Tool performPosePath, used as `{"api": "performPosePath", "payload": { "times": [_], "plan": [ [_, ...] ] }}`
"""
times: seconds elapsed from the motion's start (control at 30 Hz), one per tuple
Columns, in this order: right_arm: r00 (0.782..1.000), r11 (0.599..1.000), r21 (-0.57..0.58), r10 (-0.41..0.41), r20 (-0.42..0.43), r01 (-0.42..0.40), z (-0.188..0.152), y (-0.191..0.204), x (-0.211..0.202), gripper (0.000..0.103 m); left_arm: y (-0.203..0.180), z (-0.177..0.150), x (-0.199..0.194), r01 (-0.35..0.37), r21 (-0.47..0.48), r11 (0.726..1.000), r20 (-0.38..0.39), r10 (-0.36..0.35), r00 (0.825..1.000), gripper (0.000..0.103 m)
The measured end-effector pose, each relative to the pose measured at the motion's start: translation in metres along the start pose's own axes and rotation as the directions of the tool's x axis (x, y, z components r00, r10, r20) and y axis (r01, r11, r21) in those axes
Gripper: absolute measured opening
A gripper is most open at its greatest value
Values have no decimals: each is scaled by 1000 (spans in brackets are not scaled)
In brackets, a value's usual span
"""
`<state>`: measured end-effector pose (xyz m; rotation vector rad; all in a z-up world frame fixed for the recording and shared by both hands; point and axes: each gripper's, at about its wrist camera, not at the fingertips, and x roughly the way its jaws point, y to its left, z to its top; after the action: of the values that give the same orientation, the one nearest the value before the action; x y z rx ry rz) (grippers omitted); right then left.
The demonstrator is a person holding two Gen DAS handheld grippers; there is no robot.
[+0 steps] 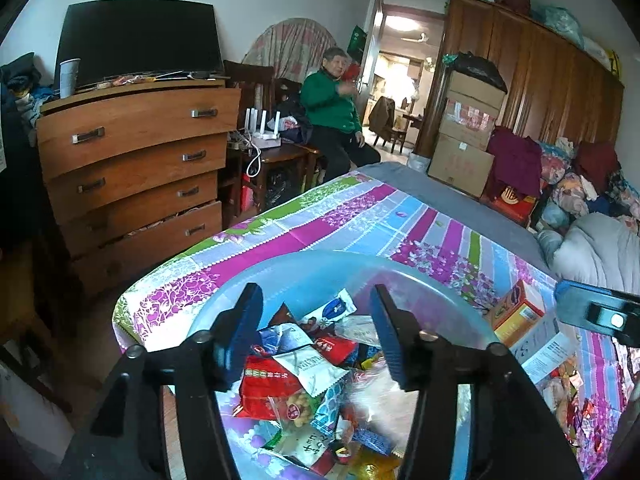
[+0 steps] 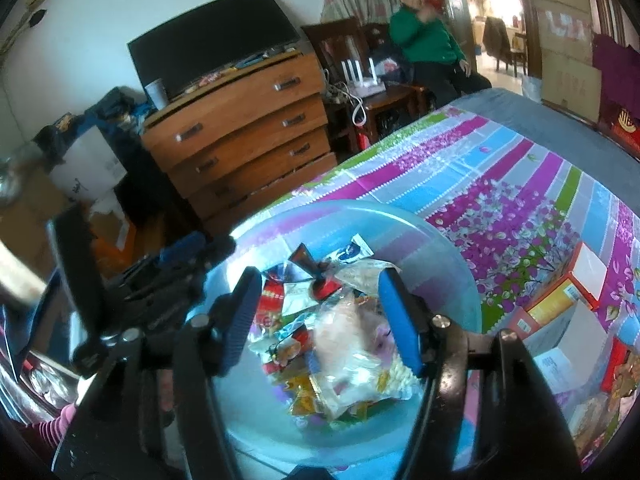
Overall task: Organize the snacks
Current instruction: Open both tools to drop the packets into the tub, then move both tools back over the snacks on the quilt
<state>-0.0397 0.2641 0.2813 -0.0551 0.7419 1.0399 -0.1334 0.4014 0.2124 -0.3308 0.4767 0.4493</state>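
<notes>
Both claws hang over the translucent pale-blue plastic tub (image 1: 404, 276), tipped downward into it. Spread apart, the left gripper (image 1: 316, 336) pinches nothing; its ribbed blue pads frame the heap of crinkly foil snack packets (image 1: 296, 376) lying loose in the tub just below. The right gripper (image 2: 320, 320) also stands spread, and a clear, puffy plastic bag of pale snacks (image 2: 352, 356) lies between its jaws on top of the heap; whether the pads touch it I cannot tell, though they do not look pressed on it. That bag's long side seems to run roughly along the fingers, away from the camera, so the right claw is much the nearer to it.

Orange-and-white cardboard boxes (image 2: 568, 292), stiff and square-edged, rest on the glossy floral purple-striped cloth (image 1: 360, 216) just beside the tub, on the right claw's side, with more wrapped snacks scattered near them.
</notes>
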Motion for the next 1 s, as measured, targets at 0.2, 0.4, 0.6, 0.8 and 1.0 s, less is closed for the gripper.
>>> {"api": "performPosePath", "payload": {
  "times": [0.2, 0.4, 0.6, 0.8, 1.0],
  "plan": [
    [996, 997, 27, -70, 52, 68, -78, -15, -48, 74, -17, -13, -50, 129, 15, 992, 198, -129, 972, 88],
    [973, 940, 251, -215, -81, 229, -206, -91, -91, 80, -90, -42, -86, 280, 240, 930, 154, -321, 934, 97],
    [900, 787, 437, -373, -225, 435, -309, -188, -160, 80, -191, -97, -89, 521, 381, 764, -139, -510, 849, 97],
    [864, 806, 333, -394, -313, 489, -316, -258, -174, 79, -245, -148, -63, 598, 388, 701, -326, -502, 801, 97],
    [864, 895, 171, -324, -386, 412, -300, -292, -114, 79, -271, -167, -37, 610, 359, 707, -410, -467, 783, 96]
  ]
}}
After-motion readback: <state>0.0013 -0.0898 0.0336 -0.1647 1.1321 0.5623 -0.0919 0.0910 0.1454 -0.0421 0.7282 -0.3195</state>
